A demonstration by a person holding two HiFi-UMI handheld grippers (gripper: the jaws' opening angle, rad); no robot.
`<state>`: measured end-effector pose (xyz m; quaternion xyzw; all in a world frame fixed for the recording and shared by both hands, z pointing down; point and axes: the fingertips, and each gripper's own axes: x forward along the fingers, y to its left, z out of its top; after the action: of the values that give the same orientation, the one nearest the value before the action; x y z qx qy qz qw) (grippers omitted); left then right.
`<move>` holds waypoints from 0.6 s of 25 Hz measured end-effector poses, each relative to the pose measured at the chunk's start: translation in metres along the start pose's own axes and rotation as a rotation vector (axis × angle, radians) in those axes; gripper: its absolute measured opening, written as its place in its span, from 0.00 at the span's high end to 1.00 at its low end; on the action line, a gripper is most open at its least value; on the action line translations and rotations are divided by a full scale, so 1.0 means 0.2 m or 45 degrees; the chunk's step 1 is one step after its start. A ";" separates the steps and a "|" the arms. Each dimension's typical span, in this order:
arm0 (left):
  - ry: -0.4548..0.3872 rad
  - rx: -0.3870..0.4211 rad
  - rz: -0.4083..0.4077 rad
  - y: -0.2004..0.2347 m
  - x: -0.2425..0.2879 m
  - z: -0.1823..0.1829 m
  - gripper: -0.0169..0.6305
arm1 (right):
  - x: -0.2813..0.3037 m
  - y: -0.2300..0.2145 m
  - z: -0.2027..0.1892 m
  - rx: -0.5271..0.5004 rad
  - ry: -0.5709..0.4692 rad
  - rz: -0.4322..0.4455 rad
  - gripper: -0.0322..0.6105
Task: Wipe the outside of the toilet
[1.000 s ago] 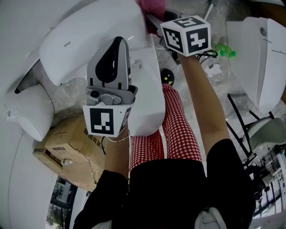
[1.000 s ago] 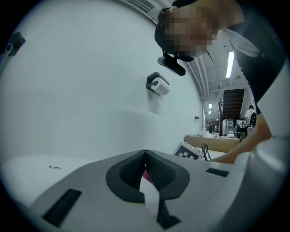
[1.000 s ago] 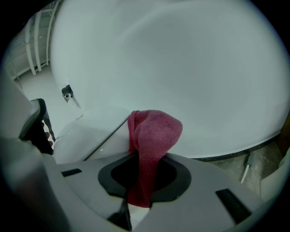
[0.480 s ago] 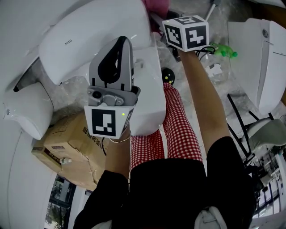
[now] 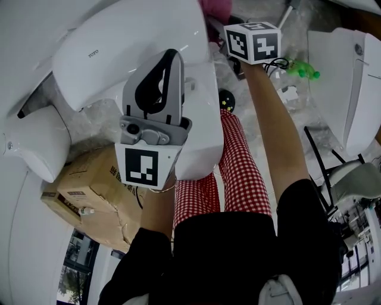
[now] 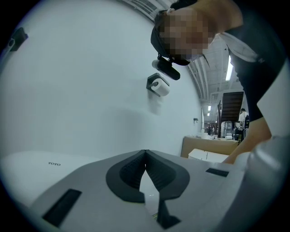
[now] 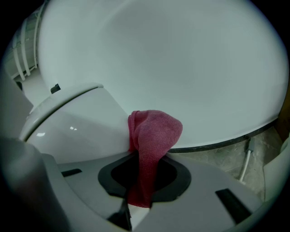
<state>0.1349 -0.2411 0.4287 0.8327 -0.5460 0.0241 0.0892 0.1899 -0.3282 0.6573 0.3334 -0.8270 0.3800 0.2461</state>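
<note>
The white toilet [image 5: 119, 41] with its closed lid lies at the upper left of the head view. My left gripper [image 5: 171, 55] hovers over the toilet's right side, jaws shut with nothing between them; the left gripper view shows its tips [image 6: 145, 153] meeting above the lid [image 6: 50, 167]. The right gripper's marker cube [image 5: 253, 41] is further up and right, its jaws hidden behind it. In the right gripper view that gripper [image 7: 144, 181] is shut on a pink cloth [image 7: 154, 133], whose bunched end touches the toilet's white curved surface [image 7: 172, 59]. A bit of the cloth [image 5: 215, 8] shows at the top.
A cardboard box [image 5: 89, 184] sits on the floor at lower left beside a white ceramic piece [image 5: 36, 143]. Another white fixture [image 5: 351, 77] stands at the right, with a green bottle [image 5: 300, 68] near it. The person's checked trouser leg [image 5: 238, 173] is below the toilet.
Both grippers have shifted slightly up and to the right along the toilet. The right one still holds the cloth; the left stays shut.
</note>
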 end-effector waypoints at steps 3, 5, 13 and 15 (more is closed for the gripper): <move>-0.005 0.000 -0.003 0.00 0.00 0.00 0.97 | 0.05 -0.03 -0.04 0.021 -0.014 0.021 0.82; -0.004 0.002 -0.002 0.00 0.00 0.00 0.97 | 0.07 -0.04 -0.05 0.020 -0.011 0.026 0.82; 0.002 -0.002 -0.001 0.00 0.00 -0.01 0.97 | 0.10 -0.07 -0.08 -0.014 0.069 -0.036 0.82; 0.001 -0.004 0.002 0.00 0.00 -0.01 0.97 | 0.12 -0.08 -0.10 -0.018 0.079 -0.045 0.82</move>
<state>0.1339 -0.2402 0.4309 0.8321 -0.5466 0.0236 0.0905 0.1889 -0.3285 0.6924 0.3341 -0.8156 0.3799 0.2807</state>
